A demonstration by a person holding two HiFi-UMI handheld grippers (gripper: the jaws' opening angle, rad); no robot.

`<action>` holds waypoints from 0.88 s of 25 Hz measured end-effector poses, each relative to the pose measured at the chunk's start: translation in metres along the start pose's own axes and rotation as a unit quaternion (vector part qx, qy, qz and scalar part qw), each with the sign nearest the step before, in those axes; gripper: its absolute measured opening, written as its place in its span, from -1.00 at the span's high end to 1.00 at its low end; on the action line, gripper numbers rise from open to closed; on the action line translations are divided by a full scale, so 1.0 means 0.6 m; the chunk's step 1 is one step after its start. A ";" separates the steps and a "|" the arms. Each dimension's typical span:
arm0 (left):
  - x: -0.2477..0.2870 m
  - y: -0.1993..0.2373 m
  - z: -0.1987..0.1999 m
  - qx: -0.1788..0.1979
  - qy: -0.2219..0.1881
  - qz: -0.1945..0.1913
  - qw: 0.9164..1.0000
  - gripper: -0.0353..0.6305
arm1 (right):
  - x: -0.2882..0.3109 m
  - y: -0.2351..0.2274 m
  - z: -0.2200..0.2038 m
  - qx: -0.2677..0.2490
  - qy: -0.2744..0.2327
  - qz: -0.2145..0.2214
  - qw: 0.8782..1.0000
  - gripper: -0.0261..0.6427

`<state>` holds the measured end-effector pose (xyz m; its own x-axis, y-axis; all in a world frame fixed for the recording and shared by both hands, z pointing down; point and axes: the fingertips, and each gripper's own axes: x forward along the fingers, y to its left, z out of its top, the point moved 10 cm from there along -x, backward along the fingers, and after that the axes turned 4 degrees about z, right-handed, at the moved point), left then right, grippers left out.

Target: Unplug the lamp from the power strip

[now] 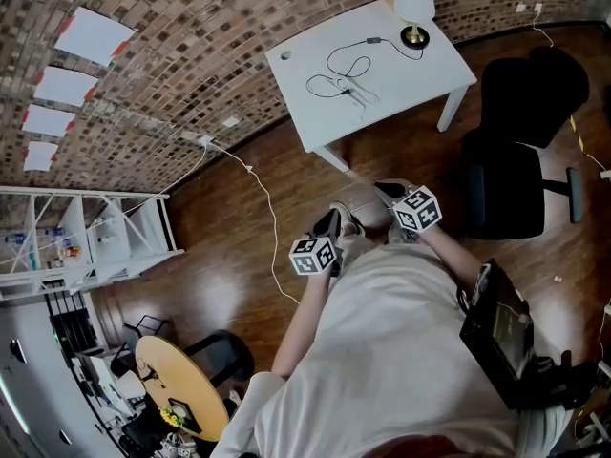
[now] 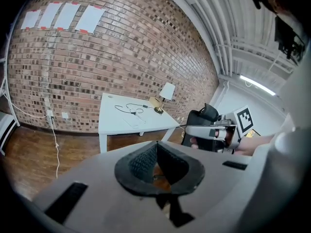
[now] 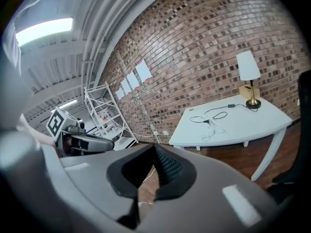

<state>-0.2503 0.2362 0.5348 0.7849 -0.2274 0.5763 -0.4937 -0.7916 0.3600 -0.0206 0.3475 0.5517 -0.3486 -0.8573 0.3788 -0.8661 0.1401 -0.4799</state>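
**A:** Looking down on a dark wooden floor (image 1: pixel 239 256) running up to a curved brick wall (image 1: pixel 191 46), with a white table (image 1: pixel 315 122) standing against it.

**B:** Spotting the lamp (image 1: pixel 413 3) anywhere?

**A:** Standing upright at the table's far right corner, showing a white shade over a brass base. Trailing a black cord (image 1: pixel 372 40) in loops across the top towards a pale power strip (image 1: pixel 363 94) lying near the middle.

**B:** Sitting plugged in?

**A:** Seeming so, with a dark plug (image 1: pixel 346 91) resting at the strip, though looking too small for telling surely.

**B:** And the grippers?

**A:** Holding both well short of the table, side by side above the floor. Pointing the left gripper (image 1: pixel 334 216) towards the table with jaws pressing together at the tips, gripping nothing. Aiming the right gripper (image 1: pixel 387 187) the same way, jaws fully closed and likewise empty.

**B:** Noticing anything else around?

**A:** Seeing a black office chair (image 1: pixel 520 160) just right of the table, white shelving (image 1: pixel 105 237) along the wall at the left, and sheets of paper (image 1: pixel 91 34) hanging on the bricks.
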 end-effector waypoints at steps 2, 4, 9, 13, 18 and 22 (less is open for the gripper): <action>0.004 -0.002 0.009 0.005 -0.003 0.002 1.000 0.88 | -0.015 -0.020 0.009 0.011 -0.017 -0.014 1.000 0.93; 0.005 0.000 0.016 0.007 -0.005 0.006 1.000 0.88 | -0.029 -0.041 0.017 0.021 -0.031 -0.028 0.999 0.92; -0.003 0.017 0.039 0.001 -0.016 0.017 1.000 0.88 | -0.083 -0.105 0.053 0.058 -0.079 -0.090 0.991 0.85; -0.008 0.030 0.064 -0.001 -0.030 0.021 0.999 0.88 | -0.124 -0.141 0.091 0.066 -0.098 -0.125 0.985 0.84; -0.007 0.036 0.075 -0.001 -0.041 0.018 0.999 0.88 | -0.140 -0.149 0.111 0.054 -0.100 -0.132 0.985 0.83; -0.005 0.035 0.078 -0.005 -0.045 0.013 0.999 0.88 | -0.139 -0.146 0.115 0.047 -0.092 -0.129 0.986 0.83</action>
<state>-0.2454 0.1939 0.5061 0.8019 -0.2994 0.5170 -0.5185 -0.7786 0.3535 0.1089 0.3726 0.5073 -0.0426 -0.9352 0.3516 -0.8773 -0.1334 -0.4609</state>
